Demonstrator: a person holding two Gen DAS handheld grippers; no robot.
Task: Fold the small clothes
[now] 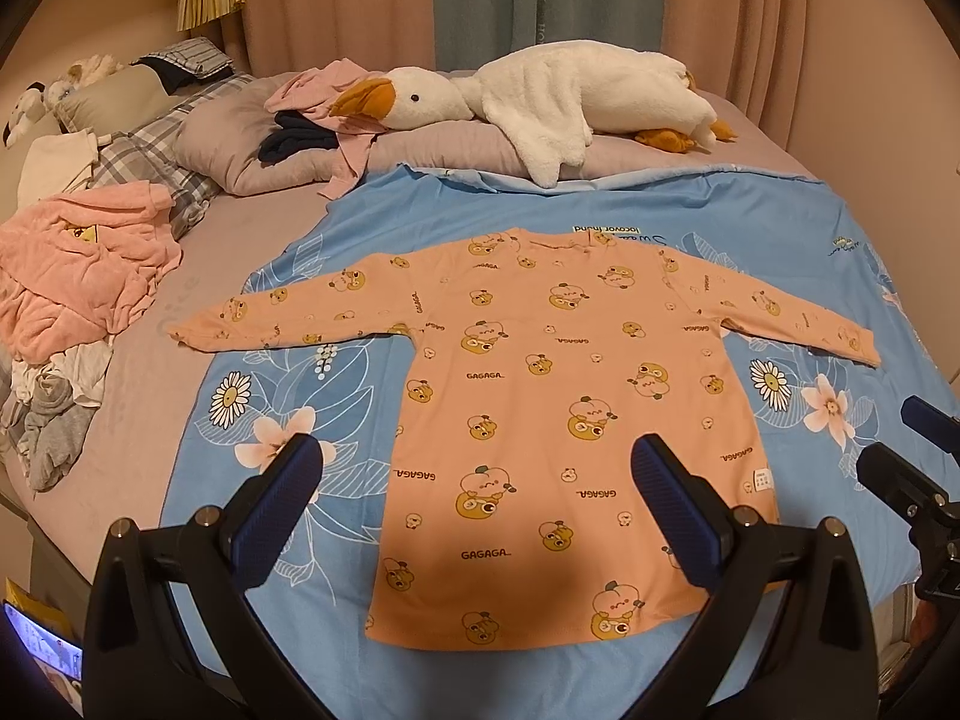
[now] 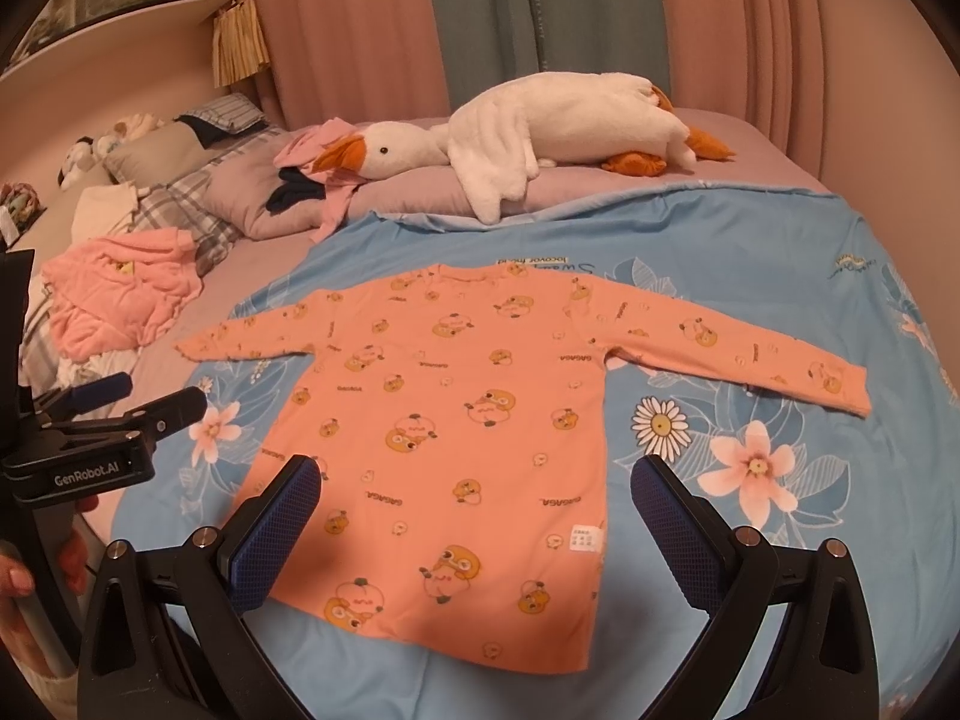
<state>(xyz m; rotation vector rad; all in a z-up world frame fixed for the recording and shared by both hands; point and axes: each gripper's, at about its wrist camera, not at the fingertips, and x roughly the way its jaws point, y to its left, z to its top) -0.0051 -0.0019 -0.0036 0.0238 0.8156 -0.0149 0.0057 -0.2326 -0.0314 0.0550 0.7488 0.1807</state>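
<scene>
Pink and teal curtains (image 1: 384, 0) hang behind the bed, where a smooth blue floral quilt (image 1: 840, 228) covers the near half over a mauve sheet. My peach long-sleeved shirt (image 1: 540, 396) lies flat on the quilt's middle, sleeves stretched toward both side edges, hem toward me; its soft knit is printed with small cartoon ducks. My left gripper (image 1: 477, 501) hovers above the hem, blue ribbed pads spread wide and empty. My right gripper (image 2: 477, 519) is likewise wide and empty. A fluffy white plush goose (image 1: 564, 90) sprawls along the far edge. Crumpled pink garments (image 1: 84, 270) heap at the left edge, partly cut off.
</scene>
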